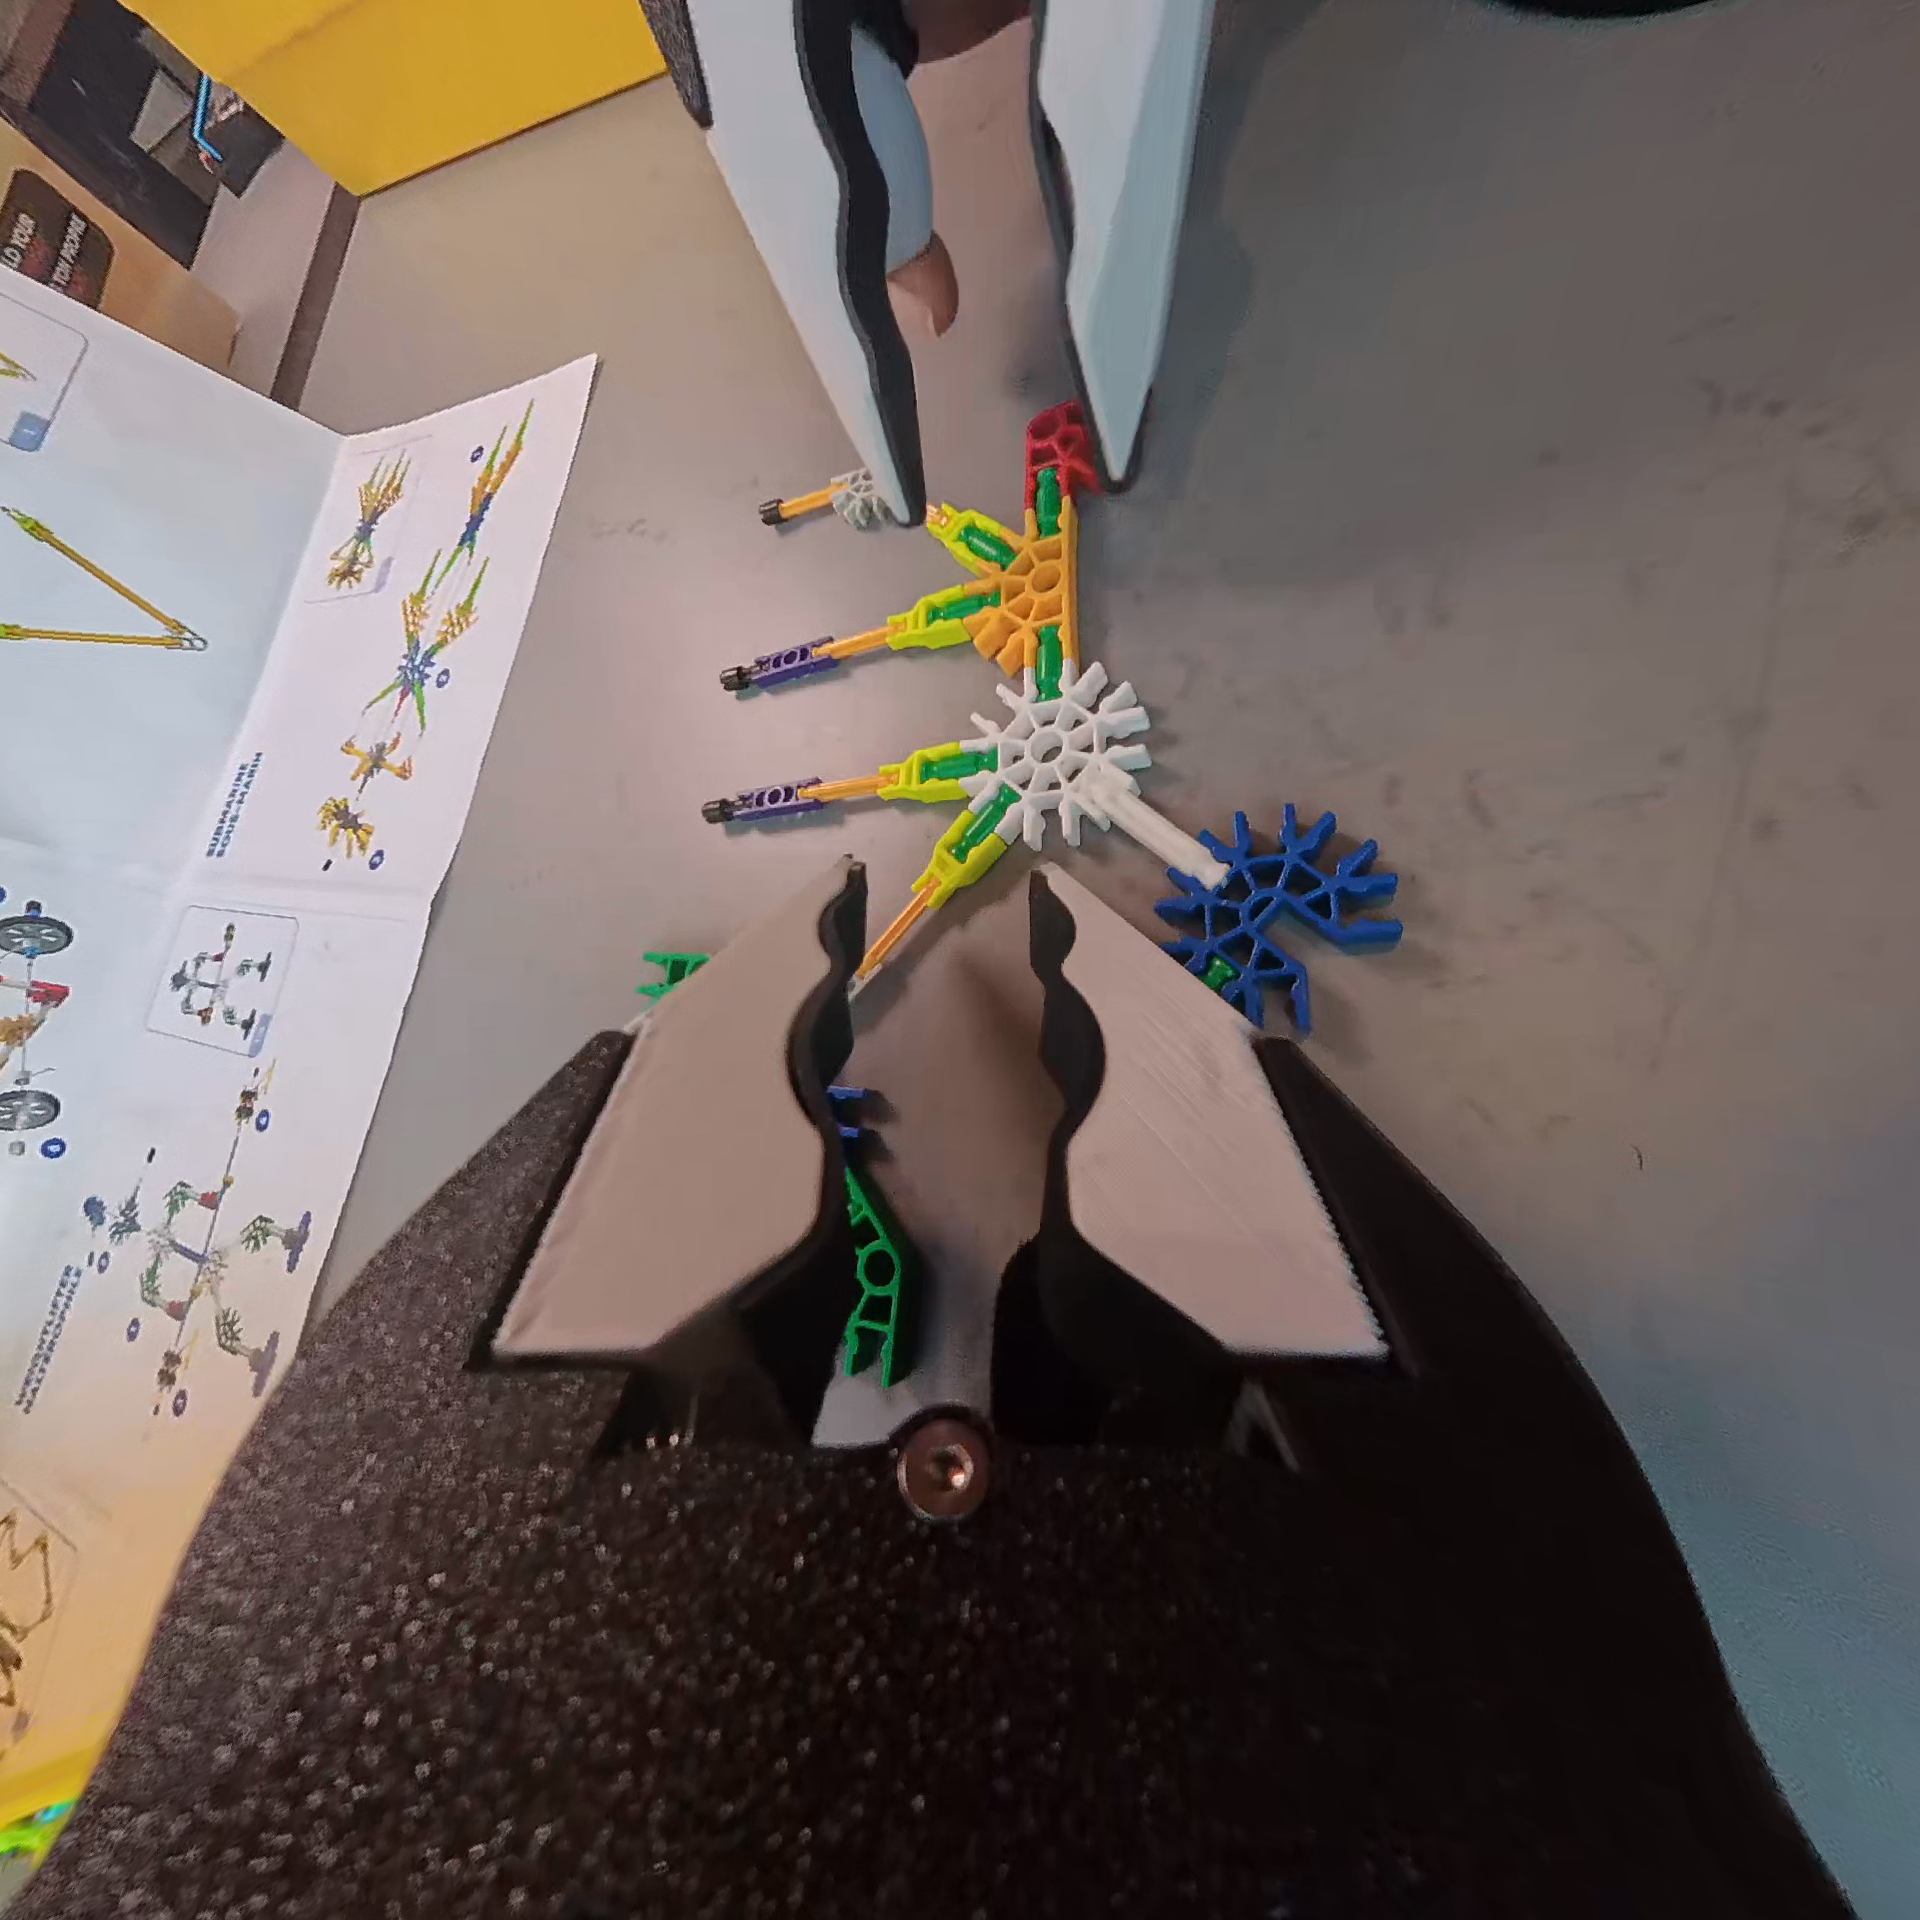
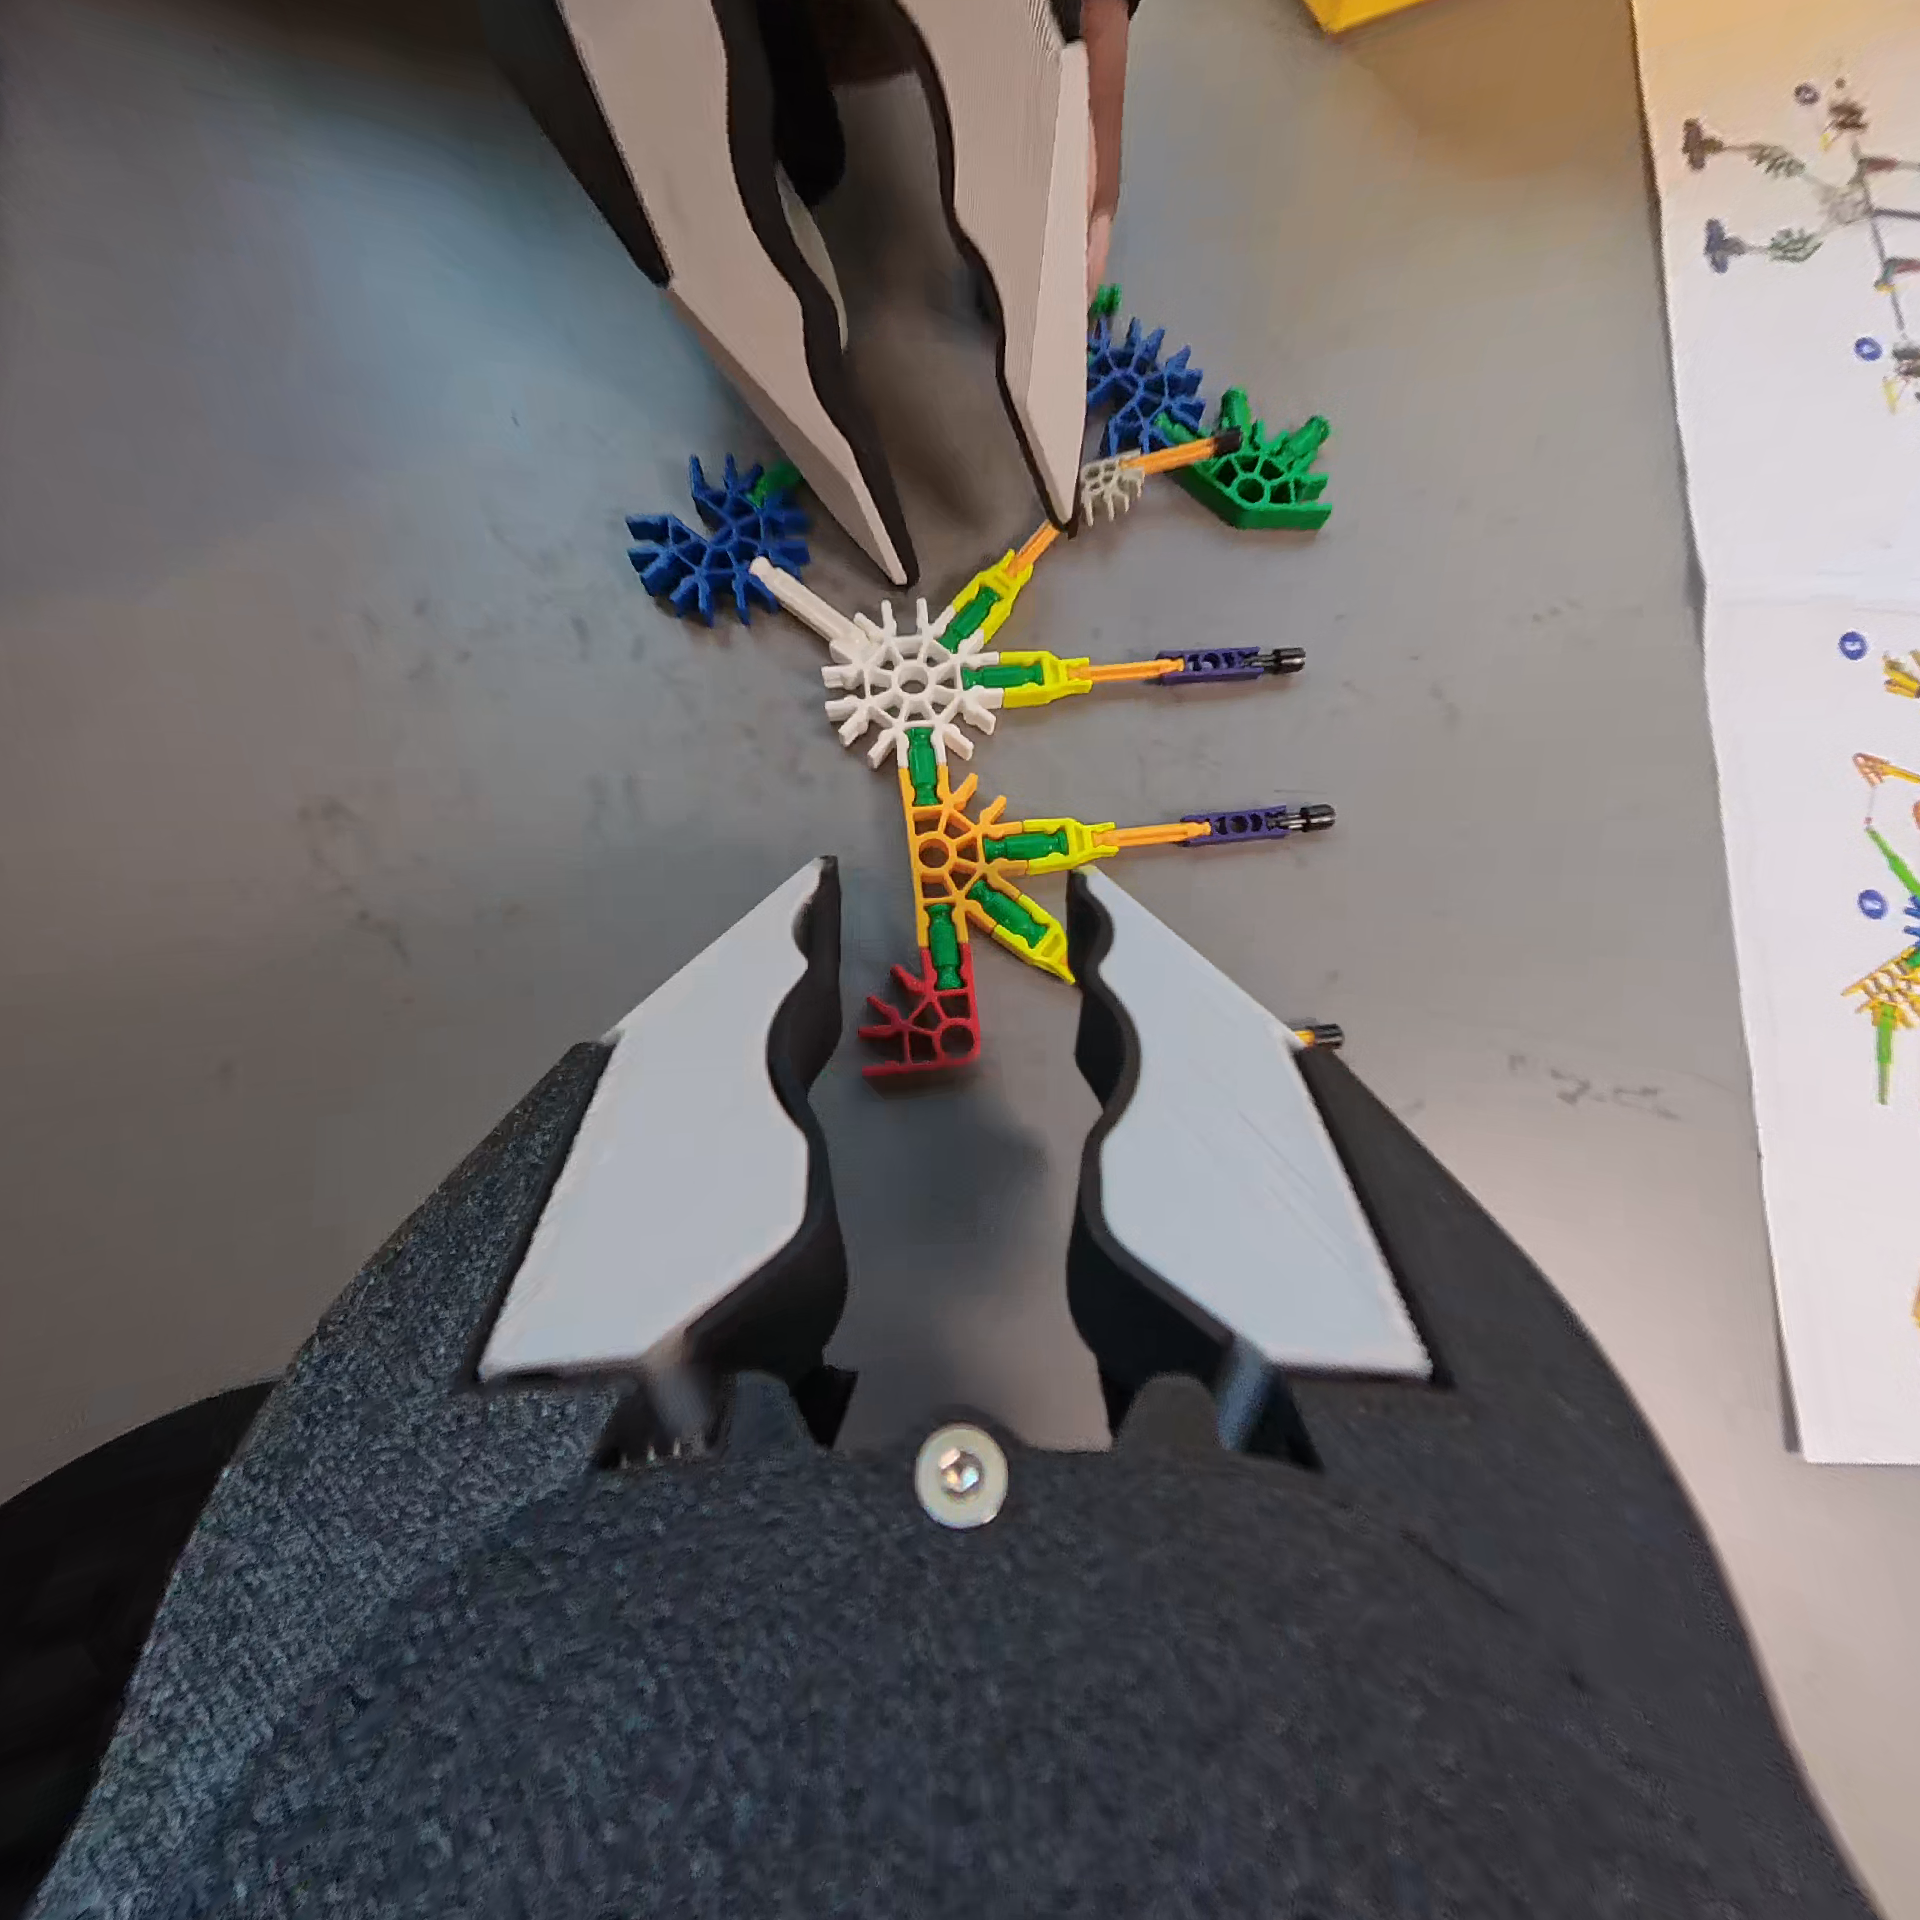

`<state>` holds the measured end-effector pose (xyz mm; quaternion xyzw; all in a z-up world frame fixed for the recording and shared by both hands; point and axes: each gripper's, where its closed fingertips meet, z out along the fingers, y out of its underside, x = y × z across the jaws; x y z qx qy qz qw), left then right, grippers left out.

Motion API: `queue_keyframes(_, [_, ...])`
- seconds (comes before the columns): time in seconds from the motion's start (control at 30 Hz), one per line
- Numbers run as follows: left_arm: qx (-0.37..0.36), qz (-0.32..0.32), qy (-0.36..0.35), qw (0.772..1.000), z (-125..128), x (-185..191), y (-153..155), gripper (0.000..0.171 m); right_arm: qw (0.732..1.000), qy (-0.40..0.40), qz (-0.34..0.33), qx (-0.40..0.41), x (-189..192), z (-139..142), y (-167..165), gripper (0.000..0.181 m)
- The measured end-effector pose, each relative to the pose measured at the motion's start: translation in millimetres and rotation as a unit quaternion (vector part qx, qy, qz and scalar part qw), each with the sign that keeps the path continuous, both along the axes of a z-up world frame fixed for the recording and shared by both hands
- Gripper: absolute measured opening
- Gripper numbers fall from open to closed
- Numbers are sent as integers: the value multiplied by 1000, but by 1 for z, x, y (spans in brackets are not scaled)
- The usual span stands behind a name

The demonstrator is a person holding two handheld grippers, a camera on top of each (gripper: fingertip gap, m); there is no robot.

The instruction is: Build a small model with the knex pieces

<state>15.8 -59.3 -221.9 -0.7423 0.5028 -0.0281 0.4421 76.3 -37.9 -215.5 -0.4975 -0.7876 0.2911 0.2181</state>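
A flat rod-and-connector toy lies on the grey table (image 1: 1558,520). It has a white snowflake connector (image 1: 1055,753) (image 2: 909,681), an orange connector (image 1: 1029,597) (image 2: 945,852), a red corner connector (image 1: 1060,442) (image 2: 925,1023) and a blue connector (image 1: 1273,904) (image 2: 722,545). My left gripper (image 1: 945,883) (image 2: 982,551) is open, its tips straddling the toy's thin yellow rod (image 1: 894,935); one tip touches it. A loose green connector (image 1: 878,1278) (image 2: 1257,478) lies under it. My right gripper (image 2: 954,873) (image 1: 1013,494) is open, with the red connector between its fingers.
A folded instruction sheet (image 1: 312,727) (image 2: 1818,727) lies beside the toy. A yellow box (image 1: 416,73) stands behind it. A second blue connector (image 2: 1138,384) and a small grey connector (image 2: 1112,483) on a rod lie by the left gripper. Another grey connector (image 1: 857,497) lies by the right gripper. Some 7 cm of space lies between my two pairs of fingers.
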Motion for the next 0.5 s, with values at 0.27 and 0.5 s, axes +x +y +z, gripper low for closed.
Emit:
queue_keyframes(0.27, [-23, 14, -22, 999, 3, -12, -6, 30, 999, -48, 14, -22, 1, -12, -10, 22])
queue_keyframes(0.5, [21, -14, -15, 1000, 15, -5, -17, 37, 969, -27, 16, -245, 11, 21, -28, 22])
